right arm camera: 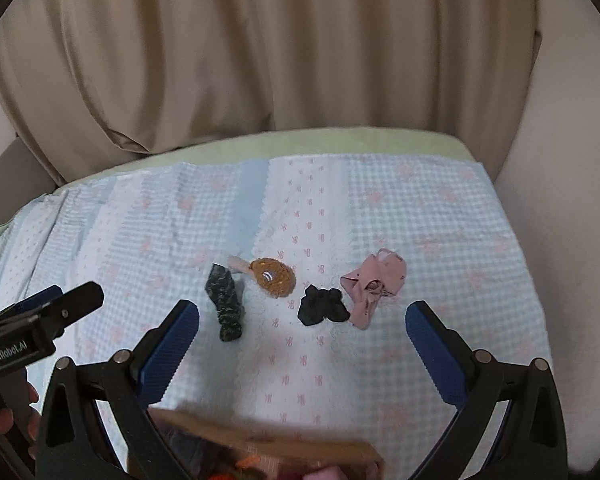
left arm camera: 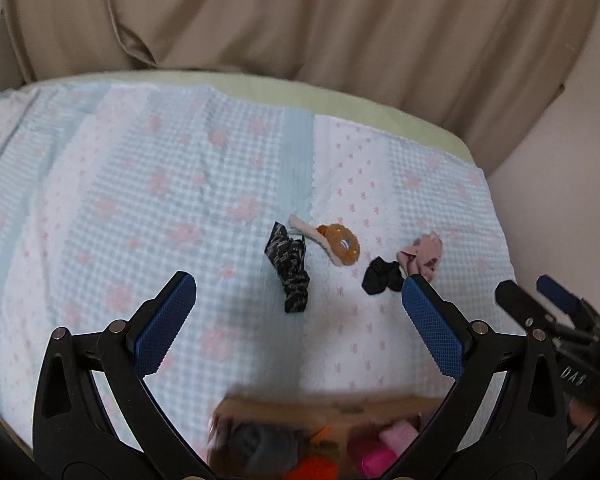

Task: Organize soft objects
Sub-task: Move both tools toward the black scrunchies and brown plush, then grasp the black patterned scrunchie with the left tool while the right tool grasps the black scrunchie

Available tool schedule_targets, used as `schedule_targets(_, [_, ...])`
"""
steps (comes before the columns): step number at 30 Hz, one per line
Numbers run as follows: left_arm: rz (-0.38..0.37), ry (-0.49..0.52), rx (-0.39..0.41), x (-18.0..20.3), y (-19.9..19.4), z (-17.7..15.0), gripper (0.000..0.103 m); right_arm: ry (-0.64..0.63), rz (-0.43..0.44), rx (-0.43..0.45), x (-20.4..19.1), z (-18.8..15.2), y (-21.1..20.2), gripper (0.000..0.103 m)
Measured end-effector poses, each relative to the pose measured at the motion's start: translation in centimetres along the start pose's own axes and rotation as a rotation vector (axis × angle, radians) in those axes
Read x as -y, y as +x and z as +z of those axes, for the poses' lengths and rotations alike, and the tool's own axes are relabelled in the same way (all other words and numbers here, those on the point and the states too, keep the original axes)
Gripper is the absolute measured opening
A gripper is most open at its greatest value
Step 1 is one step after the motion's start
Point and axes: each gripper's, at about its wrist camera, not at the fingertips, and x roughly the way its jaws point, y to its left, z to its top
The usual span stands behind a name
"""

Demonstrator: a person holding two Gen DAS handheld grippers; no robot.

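Where the four soft things lie in a loose row on the bed, they are all ahead of both hand-held grippers and touched by neither. The dark patterned sock (left arm camera: 289,270) lies straight in front of the left hand-held gripper (left arm camera: 297,322), between the lines of its two fingers. Just to the right of it is a brown knitted round piece (left arm camera: 342,245) on a white strip. Further right a small black sock (right arm camera: 322,306) touches a crumpled pink cloth (right arm camera: 374,286); these two lie ahead of the right hand-held gripper (right arm camera: 302,346). Both grippers are spread wide with nothing between their blue pads (left arm camera: 167,326). Close under each gripper, very blurred, is a cardboard box (left arm camera: 328,410) with grey, orange and pink soft things inside. The bed cover (left arm camera: 139,184) is light blue and white checked with pink marks, and a beige curtain (right arm camera: 283,52) hangs behind it. A hand (right arm camera: 1,420) holds the left gripper's grip.
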Motion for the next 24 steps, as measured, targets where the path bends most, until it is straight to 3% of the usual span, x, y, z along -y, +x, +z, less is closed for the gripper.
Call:
schedule_targets(6, [-0.009,-0.023,-0.1,-0.5,8.2,1.3,0.095,0.027,0.002,-0.082,0.4,0.0,7.4,0.095])
schedule_targets(15, [0.011,-0.054,-0.222,-0.7,19.3,0.4,0.081,-0.023,-0.004,-0.177,0.9,-1.7,16.9,0.087])
schedule_targets(18, [0.02,-0.058,-0.254,-0.8,22.0,-0.2,0.077,-0.068,-0.002,-0.207,0.7,-2.4,19.9,0.077])
schedule_targets(24, [0.04,-0.044,-0.314,-0.5,27.0,-1.2,0.069,-0.111,-0.021,-0.223,1.0,-2.8,23.0,0.075])
